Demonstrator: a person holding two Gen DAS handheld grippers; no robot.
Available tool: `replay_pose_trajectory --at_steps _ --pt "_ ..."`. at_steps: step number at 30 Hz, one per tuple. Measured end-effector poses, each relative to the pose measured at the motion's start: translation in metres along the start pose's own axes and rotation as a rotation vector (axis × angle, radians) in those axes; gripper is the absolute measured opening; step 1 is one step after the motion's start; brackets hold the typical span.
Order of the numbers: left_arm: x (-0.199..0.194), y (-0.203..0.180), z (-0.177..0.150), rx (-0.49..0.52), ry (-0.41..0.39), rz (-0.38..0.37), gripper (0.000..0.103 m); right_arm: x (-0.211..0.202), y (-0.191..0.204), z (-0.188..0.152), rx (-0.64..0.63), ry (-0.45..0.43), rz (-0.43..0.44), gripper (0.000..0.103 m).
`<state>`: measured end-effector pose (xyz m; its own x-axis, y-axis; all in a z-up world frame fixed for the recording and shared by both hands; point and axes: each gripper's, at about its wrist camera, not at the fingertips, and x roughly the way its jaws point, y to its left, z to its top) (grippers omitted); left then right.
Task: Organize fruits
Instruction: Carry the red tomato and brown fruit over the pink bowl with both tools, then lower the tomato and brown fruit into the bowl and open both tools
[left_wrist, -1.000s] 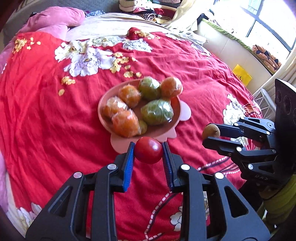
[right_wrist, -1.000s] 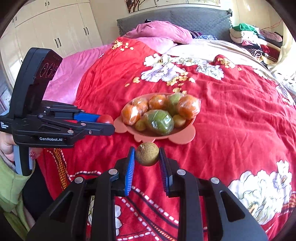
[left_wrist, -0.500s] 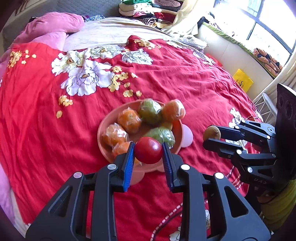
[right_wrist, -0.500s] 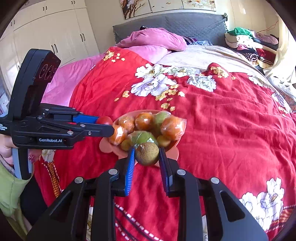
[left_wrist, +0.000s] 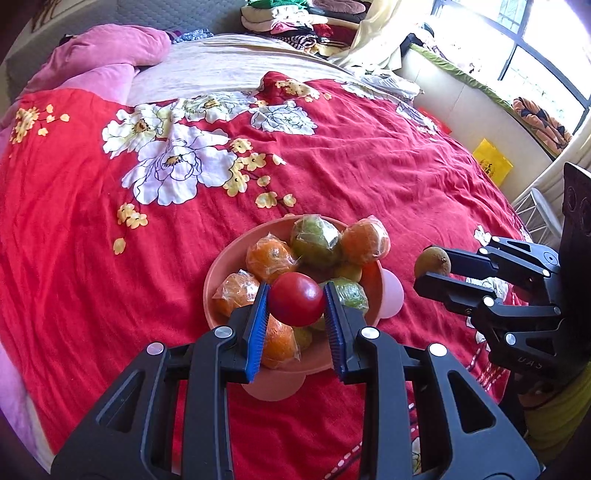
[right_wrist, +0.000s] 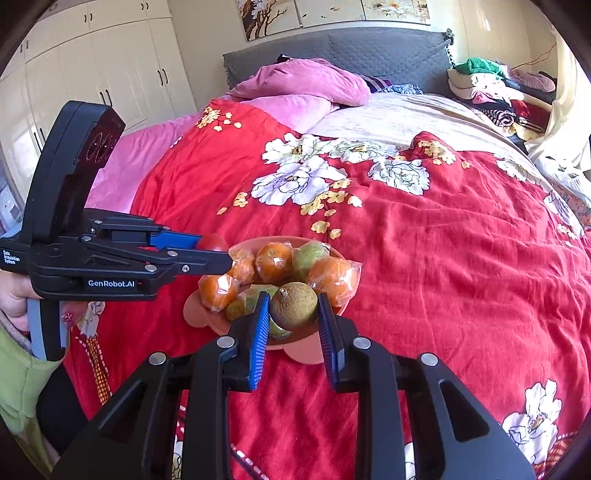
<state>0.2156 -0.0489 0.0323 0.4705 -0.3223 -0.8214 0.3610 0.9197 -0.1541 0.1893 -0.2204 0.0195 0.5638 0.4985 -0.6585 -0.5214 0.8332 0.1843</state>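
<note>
Red floral bedding (left_wrist: 369, 166) covers the bed, with a wide bare stretch beyond the bowl toward the pink pillow (right_wrist: 306, 81) and grey headboard (right_wrist: 369, 51). White wardrobe doors (right_wrist: 103, 74) line the far wall on one side; a pile of folded clothes (right_wrist: 487, 85) sits at the opposite far corner, and a window (left_wrist: 535, 55) runs along the bed's edge on that side.

Near the foot of the bed sits a salmon-pink bowl (left_wrist: 218, 273), holding wrapped oranges (left_wrist: 271, 256) and wrapped green fruits (left_wrist: 316, 240) heaped up to the rim.

The left hand-held gripper (left_wrist: 296, 300) is clamped on a red tomato (left_wrist: 296, 299) between its blue pads, hanging over the near side of the bowl. The right hand-held gripper (right_wrist: 293, 306) is clamped on a brown kiwi (right_wrist: 293, 305), also over the bowl's near rim in its own view; in the left wrist view it sits just beside the bowl, clear of the edge. The two are close but apart. A hand (right_wrist: 14, 299) in a green sleeve (right_wrist: 18, 384) grasps the left tool's handle.
</note>
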Motion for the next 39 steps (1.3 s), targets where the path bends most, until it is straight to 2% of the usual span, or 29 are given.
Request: replay_pose_trajectory --at_steps 13,27,39 --pt "0.017 -0.002 0.001 -0.001 0.018 -0.023 0.022 0.008 -0.003 0.001 -0.001 0.011 -0.002 0.025" --pt "0.034 0.005 0.001 -0.021 0.036 -0.029 0.022 0.032 0.000 -0.006 -0.015 0.064 -0.013 0.025" --pt "0.036 0.011 0.002 -0.031 0.035 -0.034 0.022 0.045 0.000 -0.008 -0.006 0.087 -0.028 0.026"
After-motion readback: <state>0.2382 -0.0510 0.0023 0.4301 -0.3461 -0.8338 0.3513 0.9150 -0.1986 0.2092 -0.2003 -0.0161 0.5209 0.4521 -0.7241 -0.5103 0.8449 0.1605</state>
